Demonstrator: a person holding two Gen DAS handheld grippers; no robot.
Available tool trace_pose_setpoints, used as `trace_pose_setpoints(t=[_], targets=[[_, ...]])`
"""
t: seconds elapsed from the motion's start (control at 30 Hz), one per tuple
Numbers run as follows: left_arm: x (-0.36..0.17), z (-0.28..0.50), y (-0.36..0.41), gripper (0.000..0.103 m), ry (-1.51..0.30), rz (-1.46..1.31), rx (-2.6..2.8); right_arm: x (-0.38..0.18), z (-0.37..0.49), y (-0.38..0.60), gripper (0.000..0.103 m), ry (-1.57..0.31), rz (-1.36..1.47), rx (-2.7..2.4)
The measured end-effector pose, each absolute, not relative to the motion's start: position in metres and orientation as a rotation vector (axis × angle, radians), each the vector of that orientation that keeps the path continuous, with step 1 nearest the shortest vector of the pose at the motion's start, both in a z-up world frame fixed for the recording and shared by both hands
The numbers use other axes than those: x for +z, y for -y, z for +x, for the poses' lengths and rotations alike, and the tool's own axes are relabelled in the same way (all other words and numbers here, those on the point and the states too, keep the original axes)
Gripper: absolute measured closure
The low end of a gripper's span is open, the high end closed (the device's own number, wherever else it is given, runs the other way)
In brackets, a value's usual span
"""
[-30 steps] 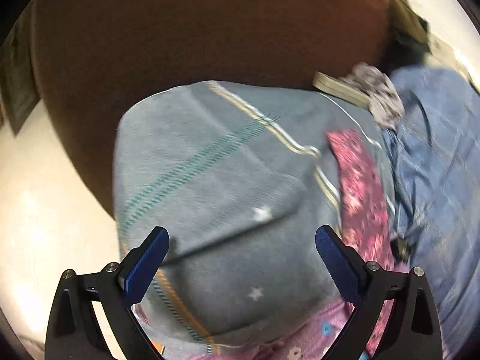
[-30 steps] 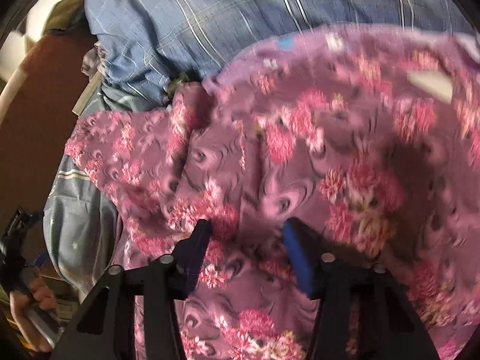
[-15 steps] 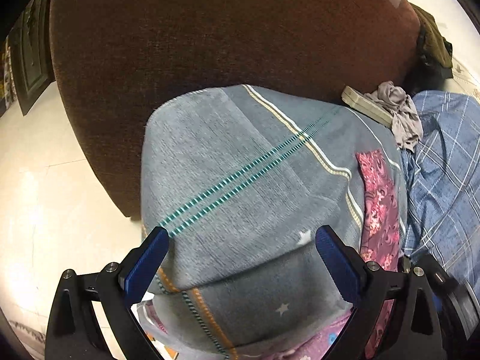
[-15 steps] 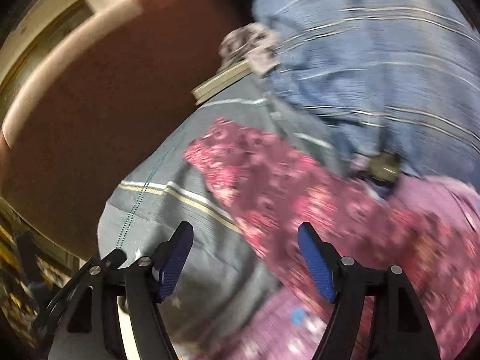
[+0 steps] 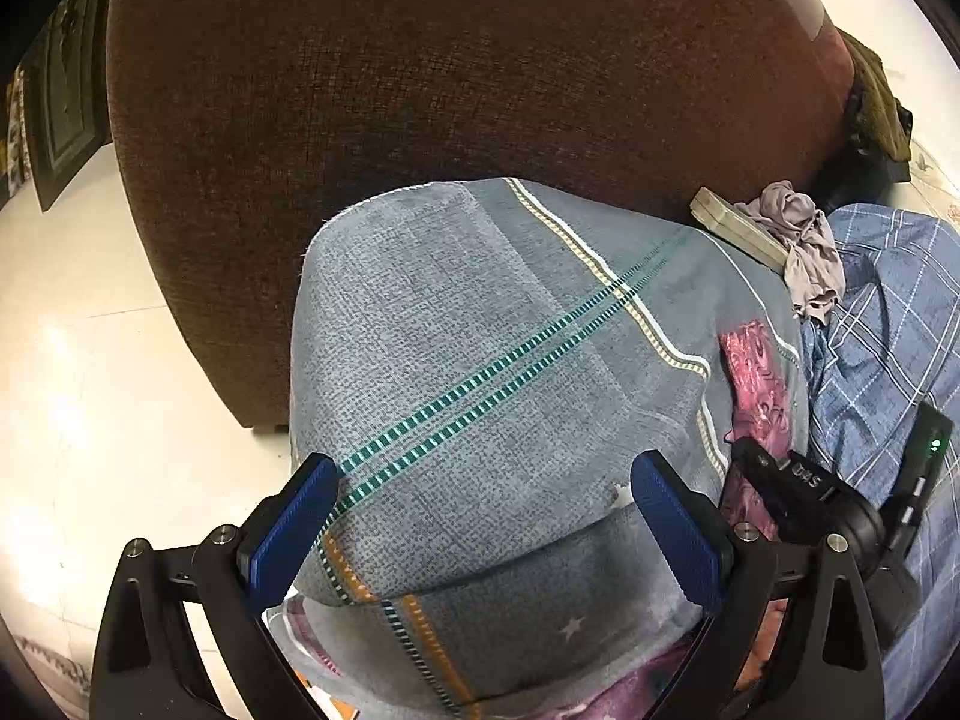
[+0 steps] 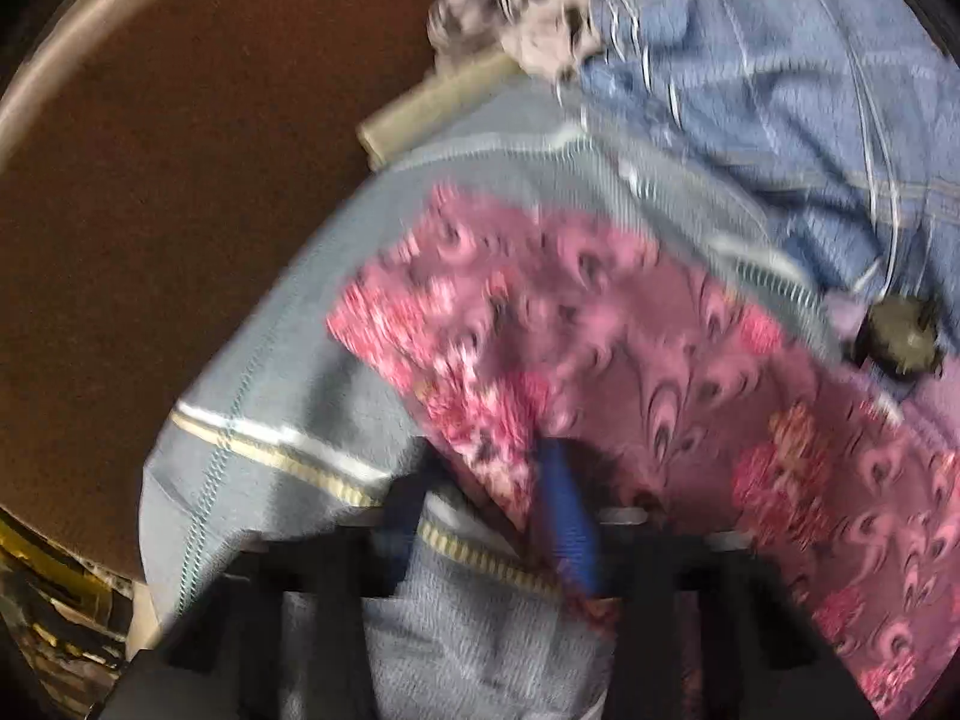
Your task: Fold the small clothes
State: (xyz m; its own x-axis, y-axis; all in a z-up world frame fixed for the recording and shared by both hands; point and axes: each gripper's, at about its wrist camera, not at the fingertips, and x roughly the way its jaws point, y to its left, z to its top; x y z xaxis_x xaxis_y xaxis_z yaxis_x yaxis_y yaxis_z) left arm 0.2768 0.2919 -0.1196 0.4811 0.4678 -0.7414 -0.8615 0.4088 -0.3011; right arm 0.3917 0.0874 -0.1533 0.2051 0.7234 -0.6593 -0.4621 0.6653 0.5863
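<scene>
A: Item, left gripper [image 5: 480, 516]: jaws spread wide, nothing between the pads, poised over the grey towel [image 5: 480, 360]. Not touching, as far as can be told.

B: Item, right gripper [image 6: 486, 510]: jaws clenched, pinching cloth at the seam where the pink floral cloth [image 6: 600, 330] overlaps the towel [image 6: 288, 390]. Blurred view; unclear whether one layer or both caught.

A: Location of the task's thing: towel draped over a rounded edge in front of the brown sofa [image 5: 450, 60], striped border running across. Floral cloth lying along its right side [image 5: 753, 372], partly on top.

B: Neighbours: blue checked cloth [image 5: 888, 324] to the right, crumpled grey rag [image 5: 798, 240] beyond, near a flat beige block [image 5: 735, 228]. Pale floor [image 5: 90, 360] to the left.

A: Step in hand, by judgement: lifting the floral cloth clear, ready for folding.

B: Handling notes: check for a single layer in the pinch before pulling. Draw up and away slowly, so the towel stays put.

A: Further: bring the left jaws to a matching corner, grip close to the hem, keep the edge taut between both.

B: Risk: towel dragged off the rounded edge. Thin floral fabric likely to slip; pinch deep.
</scene>
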Motion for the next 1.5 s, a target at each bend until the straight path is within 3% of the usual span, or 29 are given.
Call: trace_pose_setpoints(t=[0.3,0.53,0.8,0.97,1.03,1.07,1.17,1.23,1.4,1.5], targets=[[-0.114,0.281,-0.277,0.005,-0.605,-0.692,0.893,-0.089,0.377,0.025,0.099,-0.897,0.48,0.87],[-0.105,0.308,-0.224,0.005,-0.632,-0.536,0.78,-0.043,0.356,0.212,0.099,-0.726,0.653,0.74],[-0.116,0.354,-0.124,0.005,-0.736,-0.271,0.522,-0.103,0.274,0.415,0.098,-0.697,0.816,0.413],[-0.137,0.373,-0.058,0.005,-0.819,-0.153,0.325,-0.186,0.222,0.506,0.084,-0.807,0.925,0.145],[-0.143,0.38,-0.042,0.005,-0.839,-0.101,0.293,-0.21,0.207,0.528,0.045,-0.828,1.027,0.108],[-0.148,0.383,-0.03,0.005,-0.848,-0.055,0.289,-0.216,0.199,0.539,0.039,-0.811,1.064,0.083],[-0.155,0.395,-0.013,0.005,-0.864,0.015,0.281,-0.214,0.202,0.551,0.037,-0.75,1.115,0.098],[-0.159,0.4,-0.008,0.005,-0.879,0.016,0.273,-0.207,0.211,0.544,0.026,-0.767,1.048,0.131],[-0.174,0.415,0.005,0.005,-0.904,0.041,0.287,-0.221,0.234,0.523,0.026,-0.894,0.926,0.042],[-0.182,0.421,0.016,0.005,-0.92,0.07,0.287,-0.234,0.244,0.525,0.033,-0.95,0.884,0.017]])
